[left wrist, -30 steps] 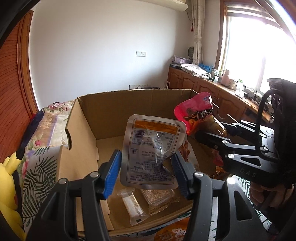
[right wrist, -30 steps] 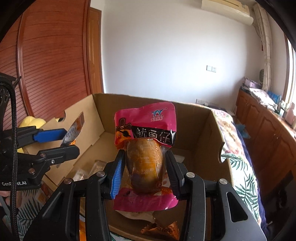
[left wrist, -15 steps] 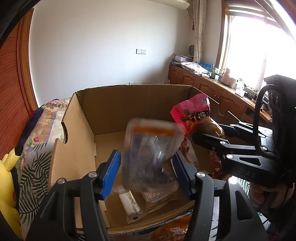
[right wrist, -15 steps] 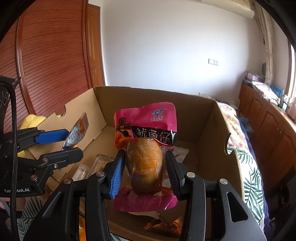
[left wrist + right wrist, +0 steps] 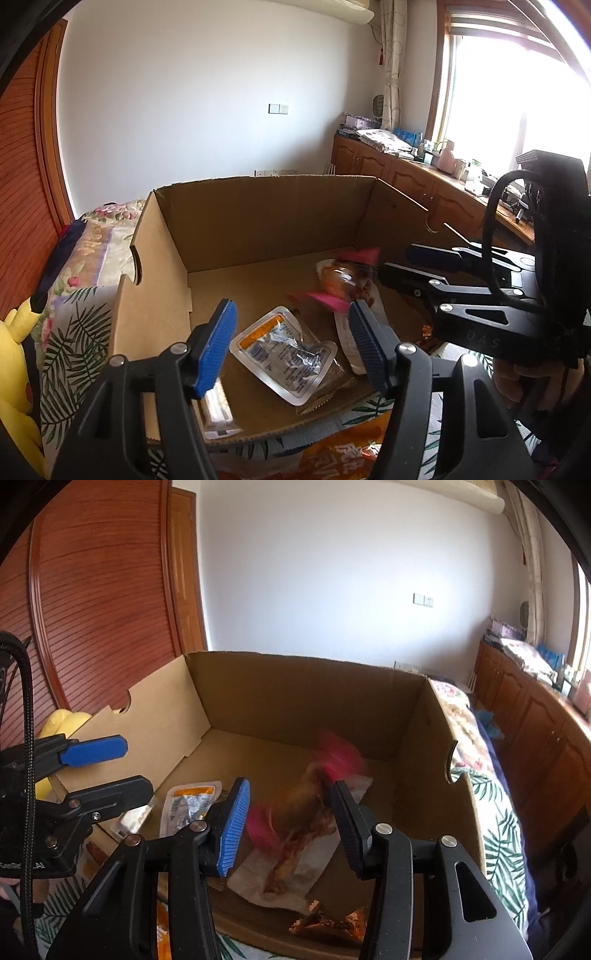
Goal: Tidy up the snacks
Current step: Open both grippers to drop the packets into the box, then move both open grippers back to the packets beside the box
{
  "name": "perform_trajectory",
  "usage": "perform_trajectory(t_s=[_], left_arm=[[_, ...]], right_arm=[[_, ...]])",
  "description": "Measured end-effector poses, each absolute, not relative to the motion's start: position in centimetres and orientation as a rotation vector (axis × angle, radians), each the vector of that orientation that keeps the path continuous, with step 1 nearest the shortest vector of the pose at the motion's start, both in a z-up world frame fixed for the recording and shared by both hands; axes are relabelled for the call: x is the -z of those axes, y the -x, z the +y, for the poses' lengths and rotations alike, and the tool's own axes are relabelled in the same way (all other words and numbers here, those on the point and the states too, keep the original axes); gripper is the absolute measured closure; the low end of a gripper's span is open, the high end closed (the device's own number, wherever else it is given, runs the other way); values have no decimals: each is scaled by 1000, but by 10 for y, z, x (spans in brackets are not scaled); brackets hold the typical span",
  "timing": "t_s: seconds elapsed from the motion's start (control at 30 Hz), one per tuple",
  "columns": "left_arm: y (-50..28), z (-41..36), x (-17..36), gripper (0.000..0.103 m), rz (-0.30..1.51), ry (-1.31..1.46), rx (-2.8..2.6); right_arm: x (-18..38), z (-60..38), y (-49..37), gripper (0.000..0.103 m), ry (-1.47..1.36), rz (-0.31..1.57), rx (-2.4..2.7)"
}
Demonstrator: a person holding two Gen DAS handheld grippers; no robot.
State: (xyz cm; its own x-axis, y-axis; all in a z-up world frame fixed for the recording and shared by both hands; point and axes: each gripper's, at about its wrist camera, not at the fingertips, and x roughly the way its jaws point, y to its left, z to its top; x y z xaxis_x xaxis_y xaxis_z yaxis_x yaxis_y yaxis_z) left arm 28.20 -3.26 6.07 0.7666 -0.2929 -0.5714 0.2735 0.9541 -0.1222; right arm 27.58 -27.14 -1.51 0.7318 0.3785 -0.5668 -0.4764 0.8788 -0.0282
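Observation:
An open cardboard box [image 5: 258, 218] [image 5: 295, 690] stands on the bed. My left gripper [image 5: 290, 339] is open and empty above its near edge. A clear packet with an orange band [image 5: 286, 350] [image 5: 190, 806] lies flat on the box floor below it. My right gripper [image 5: 286, 823] is open. The pink snack packet [image 5: 314, 797] is blurred, dropping between and beyond its fingers onto other snacks; it also shows in the left wrist view [image 5: 343, 277]. The right gripper's body [image 5: 480, 295] sits at the box's right side.
Several other packets lie in the box: a white one [image 5: 291, 871], a brown foil one [image 5: 328, 921], a narrow clear one [image 5: 218, 410]. An orange bag [image 5: 340, 454] lies outside the near wall. A yellow plush toy [image 5: 14, 354] is left. Wooden cabinets [image 5: 424, 184] line the right wall.
Both grippers opened. The clear orange-banded packet fell from the left gripper to the box floor. The pink packet left the right gripper and is falling into the box.

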Motion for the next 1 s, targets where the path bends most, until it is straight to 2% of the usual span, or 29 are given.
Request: perform_trajectory(t_s=[0.33, 0.7, 1.0], left_arm=[[-263, -27, -71, 39, 602, 23, 312], [-199, -26, -87, 35, 565, -15, 332], [-150, -27, -64, 32, 600, -30, 335]], right_arm=[[10, -277, -263, 56, 162, 564, -471], [-13, -301, -188, 56, 130, 499, -489], [10, -317, -134, 50, 81, 538, -481]])
